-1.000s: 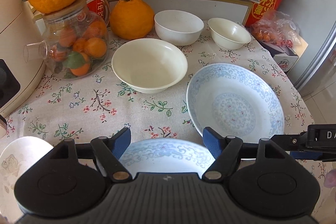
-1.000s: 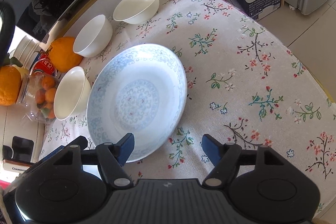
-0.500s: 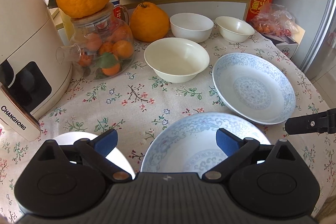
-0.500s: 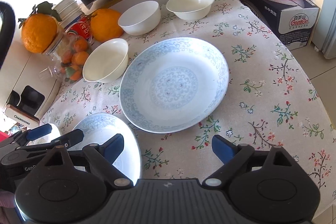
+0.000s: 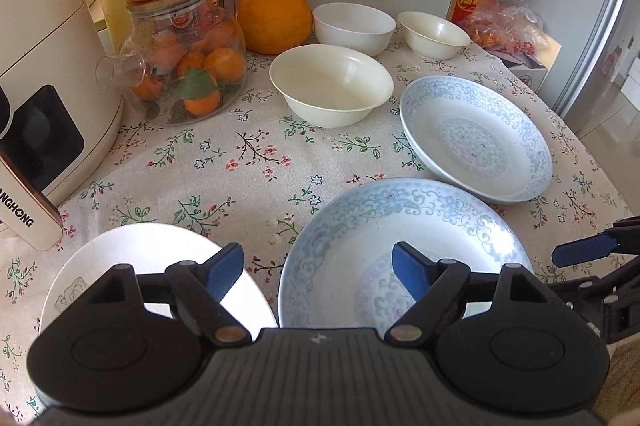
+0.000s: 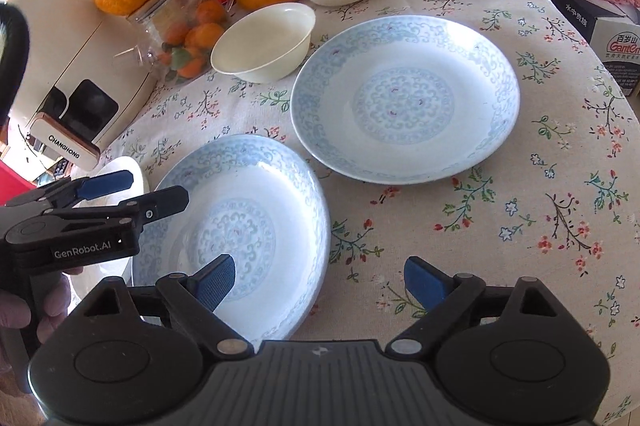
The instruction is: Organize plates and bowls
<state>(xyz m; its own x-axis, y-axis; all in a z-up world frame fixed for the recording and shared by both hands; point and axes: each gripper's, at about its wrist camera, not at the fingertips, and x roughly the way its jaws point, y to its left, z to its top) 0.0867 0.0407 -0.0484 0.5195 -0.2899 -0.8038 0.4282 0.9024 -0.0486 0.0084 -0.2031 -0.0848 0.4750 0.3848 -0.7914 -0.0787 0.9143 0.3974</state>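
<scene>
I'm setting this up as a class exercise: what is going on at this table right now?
A person holds a hand-held gripper in each hand over a floral tablecloth set with crockery. The left hand-held gripper hovers between a white plate and the near blue-patterned plate, jaws closing on nothing. The right hand-held gripper is open and empty. Three bowls remain unstacked.

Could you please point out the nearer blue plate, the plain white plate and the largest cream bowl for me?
Nearer blue plate (image 6: pixel 248 222), right wrist view, its patterned centre.
White plate (image 5: pixel 132 258), left wrist view, bare inner surface.
Largest cream bowl (image 5: pixel 332 90), left wrist view, inside bottom.
</scene>
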